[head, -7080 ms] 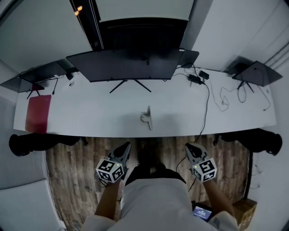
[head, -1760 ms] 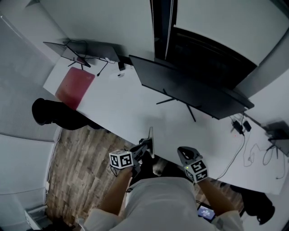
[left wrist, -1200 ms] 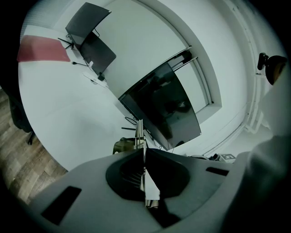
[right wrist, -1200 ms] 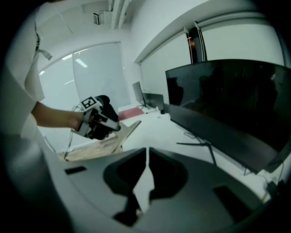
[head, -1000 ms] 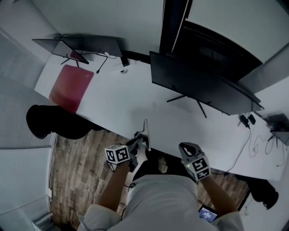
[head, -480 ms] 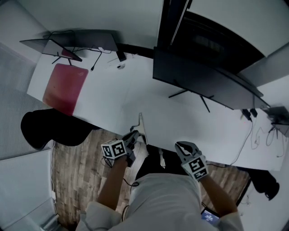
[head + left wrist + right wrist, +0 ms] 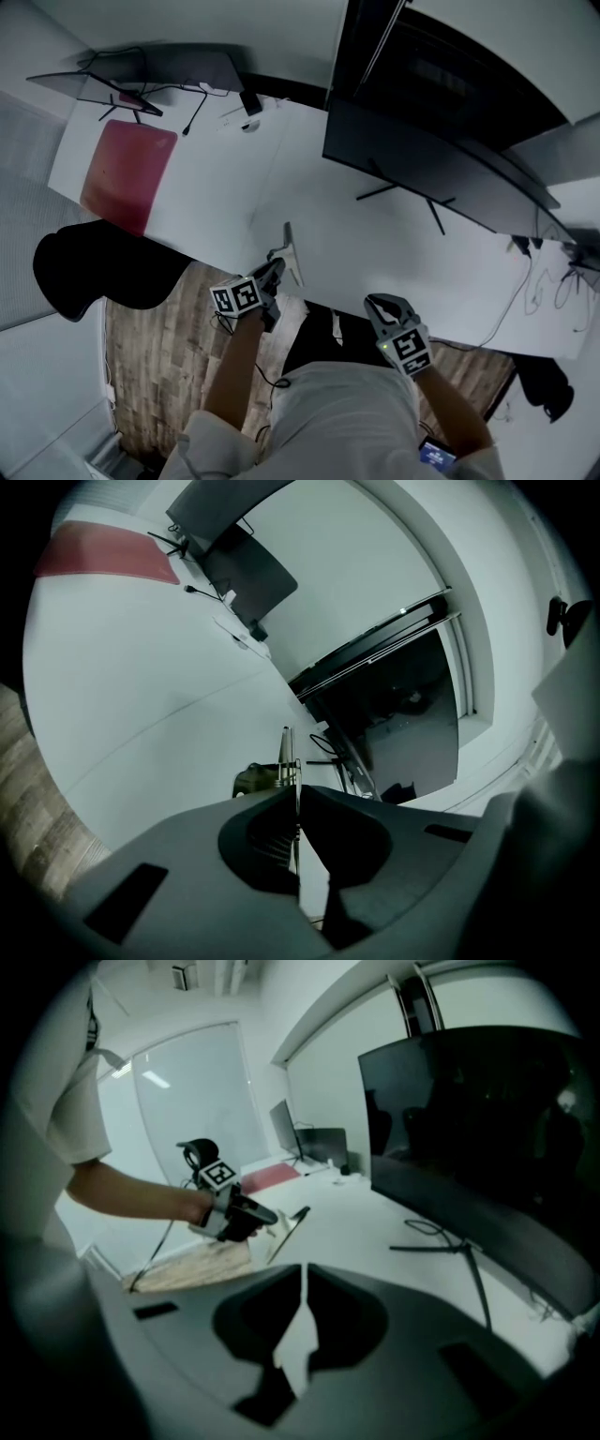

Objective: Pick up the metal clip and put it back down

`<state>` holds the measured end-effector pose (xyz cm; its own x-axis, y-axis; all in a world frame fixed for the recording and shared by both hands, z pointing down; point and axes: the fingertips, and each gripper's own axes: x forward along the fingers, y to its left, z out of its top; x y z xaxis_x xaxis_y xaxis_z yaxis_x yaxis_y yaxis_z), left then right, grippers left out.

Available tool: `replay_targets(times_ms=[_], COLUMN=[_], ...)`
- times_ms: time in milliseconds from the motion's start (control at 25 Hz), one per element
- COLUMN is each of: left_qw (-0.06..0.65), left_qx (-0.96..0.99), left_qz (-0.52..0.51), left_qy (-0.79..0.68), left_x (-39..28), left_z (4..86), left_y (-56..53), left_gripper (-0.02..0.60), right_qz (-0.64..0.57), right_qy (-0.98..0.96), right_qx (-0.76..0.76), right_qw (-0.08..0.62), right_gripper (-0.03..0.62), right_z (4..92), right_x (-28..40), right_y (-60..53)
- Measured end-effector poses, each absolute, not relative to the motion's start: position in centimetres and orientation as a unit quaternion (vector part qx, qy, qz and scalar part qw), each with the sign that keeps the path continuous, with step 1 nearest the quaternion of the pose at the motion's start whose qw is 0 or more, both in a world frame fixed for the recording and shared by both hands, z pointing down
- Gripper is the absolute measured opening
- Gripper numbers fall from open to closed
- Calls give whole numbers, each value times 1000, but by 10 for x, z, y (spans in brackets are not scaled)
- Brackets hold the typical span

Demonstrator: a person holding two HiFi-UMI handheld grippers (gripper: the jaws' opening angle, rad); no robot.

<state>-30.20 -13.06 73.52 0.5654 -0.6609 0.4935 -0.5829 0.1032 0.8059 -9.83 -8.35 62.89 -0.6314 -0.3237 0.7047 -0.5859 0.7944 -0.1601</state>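
The worktop (image 7: 225,197) is plain white, and the mat (image 7: 128,173) on it is a dull red. The monitor (image 7: 422,164) and its stand are black, as is the chair (image 7: 80,272). The floor (image 7: 155,356) shows brown wood-grain planks. The metal clip (image 7: 289,246) is silvery grey. The left hand-held gripper (image 7: 274,270) and right hand-held gripper (image 7: 380,303) are dark grey, each carrying a cube of black-and-white square markers. The person's shirt (image 7: 342,422) is pale grey-white.

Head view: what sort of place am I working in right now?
Probably an office or lab workstation: a long white desk carries a wide dark monitor on a stand, a red mat at one end and loose cables at the other.
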Motion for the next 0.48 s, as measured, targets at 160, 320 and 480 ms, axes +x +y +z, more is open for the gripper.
replay_targets(times_ms=[160,320,480], left_qw=[591,596,594], left_qx=[650,636,625], left_qz=[-42,-52,-52], left_qy=[-477,-487,-504], left_x=[-312,-321,-334], left_z=[761,780,792], left_y=[-139,-148,-157], left_gripper=[32,32,32], right_qz=[195,193,198], right_qy=[-880,-879,-876], right_qx=[247,231,226], right_qw=[356,371,376], right_gripper=[37,37,38], right_z=[643,655,663], right_x=[-103,-109,-115], right_y=[-87,-85,-85])
